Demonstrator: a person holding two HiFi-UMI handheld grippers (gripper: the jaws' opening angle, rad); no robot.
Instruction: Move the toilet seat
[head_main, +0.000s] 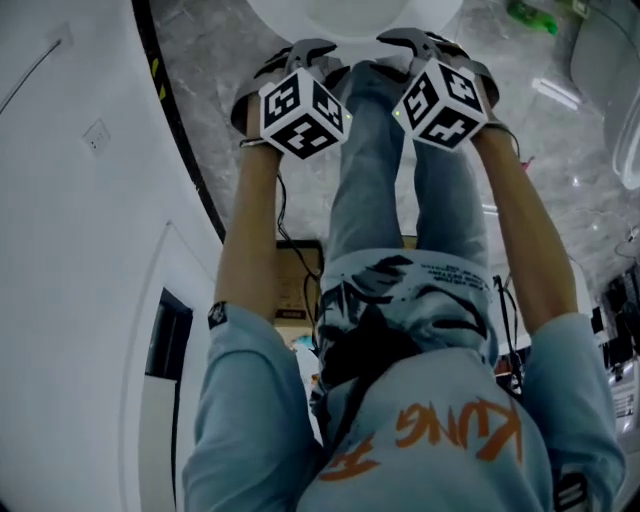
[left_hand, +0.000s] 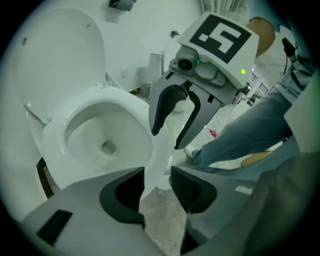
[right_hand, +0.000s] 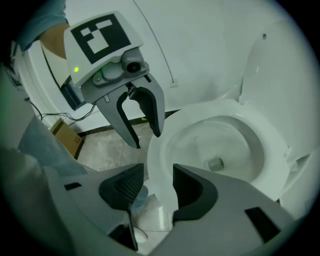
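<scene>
The left gripper (left_hand: 152, 187) has its 2 jaws apart. The front edge of the toilet seat (left_hand: 54, 142) is between them, but the pads do not press it. The right gripper (right_hand: 158, 190), just to its right, is also open around the same front edge. The seat lies flat on the bowl, far in front of the person. The lid (left_hand: 55, 55) stands upright behind it.
</scene>
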